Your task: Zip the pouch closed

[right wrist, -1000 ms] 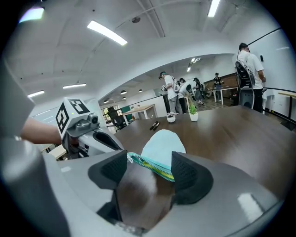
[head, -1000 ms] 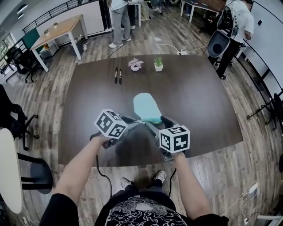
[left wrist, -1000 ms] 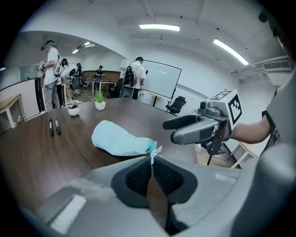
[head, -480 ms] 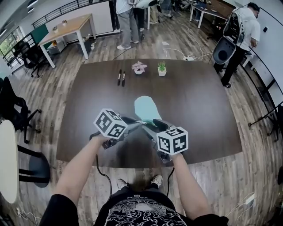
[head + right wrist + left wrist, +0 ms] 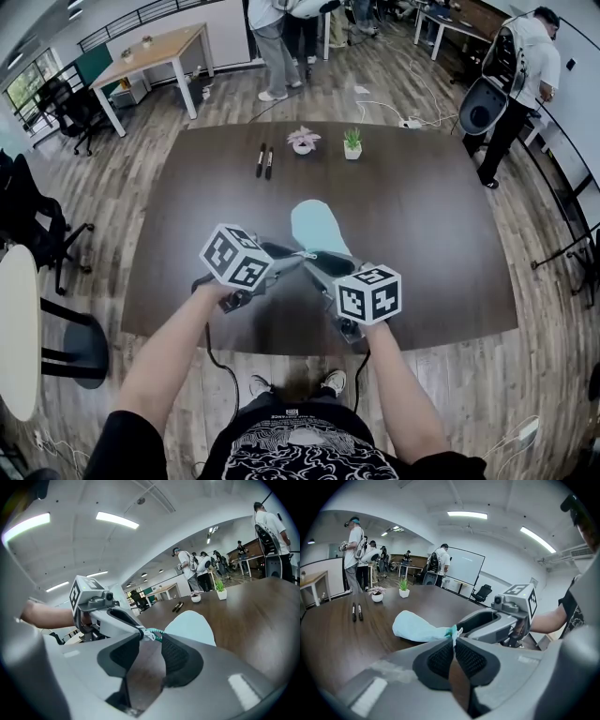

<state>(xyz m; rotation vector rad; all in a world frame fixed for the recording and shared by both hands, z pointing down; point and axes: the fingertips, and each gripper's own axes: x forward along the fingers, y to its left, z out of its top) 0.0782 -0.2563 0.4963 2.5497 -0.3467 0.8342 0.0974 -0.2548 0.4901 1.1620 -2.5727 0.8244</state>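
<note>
A light turquoise pouch (image 5: 319, 227) lies flat on the dark brown table (image 5: 422, 216), its near end lifted toward me. My left gripper (image 5: 296, 257) is shut on that near end, pinching the fabric corner (image 5: 451, 631) between its pads. My right gripper (image 5: 315, 263) meets it from the right. Its jaws are closing, with a gap still showing between the pads. The teal zipper cord (image 5: 157, 633) and its white tab lie between the fingertips. From the left gripper view, the right gripper (image 5: 464, 624) hangs just past the pinched corner. The zipper's line is hidden.
Two dark pens (image 5: 264, 161) lie at the table's far side, next to a pink potted plant (image 5: 303, 141) and a green one (image 5: 352, 142). People stand beyond the table and at the right. Office chairs (image 5: 37, 234) stand to the left.
The right gripper's jaws have narrowed around the pouch's near end. Both hands have stayed in place and the pouch has not shifted on the table.
</note>
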